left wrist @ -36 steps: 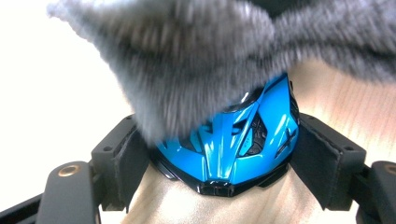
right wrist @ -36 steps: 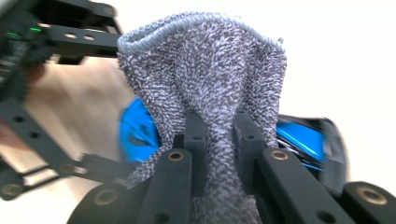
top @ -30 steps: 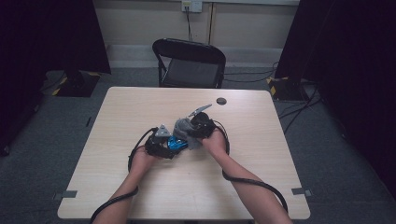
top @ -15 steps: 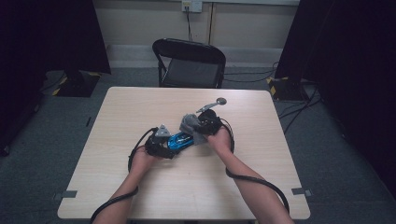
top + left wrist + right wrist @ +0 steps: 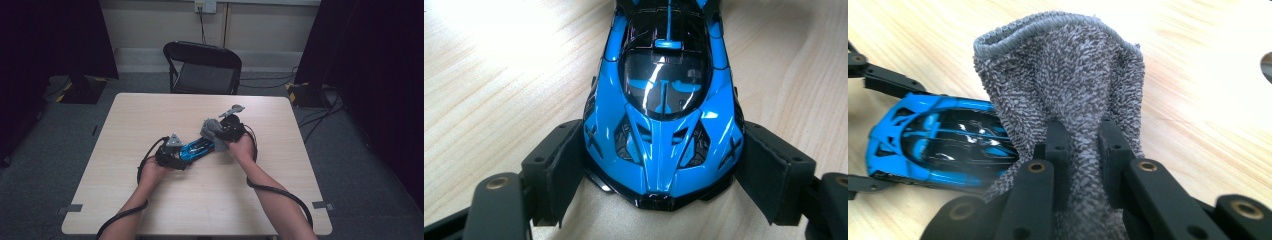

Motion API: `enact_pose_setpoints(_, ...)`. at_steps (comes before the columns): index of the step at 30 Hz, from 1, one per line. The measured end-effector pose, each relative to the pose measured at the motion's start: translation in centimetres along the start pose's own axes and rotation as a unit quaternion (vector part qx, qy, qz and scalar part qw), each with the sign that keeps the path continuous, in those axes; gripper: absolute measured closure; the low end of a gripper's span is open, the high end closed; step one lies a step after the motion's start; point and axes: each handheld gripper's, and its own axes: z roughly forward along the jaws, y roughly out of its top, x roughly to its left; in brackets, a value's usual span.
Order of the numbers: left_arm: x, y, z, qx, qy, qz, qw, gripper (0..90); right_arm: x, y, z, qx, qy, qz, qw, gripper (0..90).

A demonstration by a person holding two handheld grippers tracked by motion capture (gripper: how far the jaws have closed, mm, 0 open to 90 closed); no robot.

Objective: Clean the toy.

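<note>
Your blue toy car (image 5: 196, 148) lies mid-table (image 5: 150, 115), gripped and being wiped

Its long axis runs diagonally, nose toward your left gripper (image 5: 659, 175), whose jaws clamp the nose; the right gripper view adds the grey towel (image 5: 1068, 85) pinched by your right gripper (image 5: 1083, 145) at the car's tail.

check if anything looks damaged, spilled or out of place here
Nothing stands out. The blue toy car sits flat on the table, squarely between the left gripper pads, body intact. The right gripper pinches a bunched grey cloth beside it.
</note>
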Motion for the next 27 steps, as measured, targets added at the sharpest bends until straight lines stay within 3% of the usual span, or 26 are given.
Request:
enact_pose_setpoints(13, 0.0, 0.0, 0.0, 0.000, 0.000, 0.000, 1.0000, 23.5, -2.0, -1.1, -0.4, 0.003, -0.008, 0.014, 0.9999, 79.3)
enact_pose_setpoints(27, 0.0, 0.0, 0.0, 0.000, 0.000, 0.000, 1.0000, 23.5, -4.4, -2.0, -1.7, 0.004, -0.037, 0.029, 0.9989, 79.2)
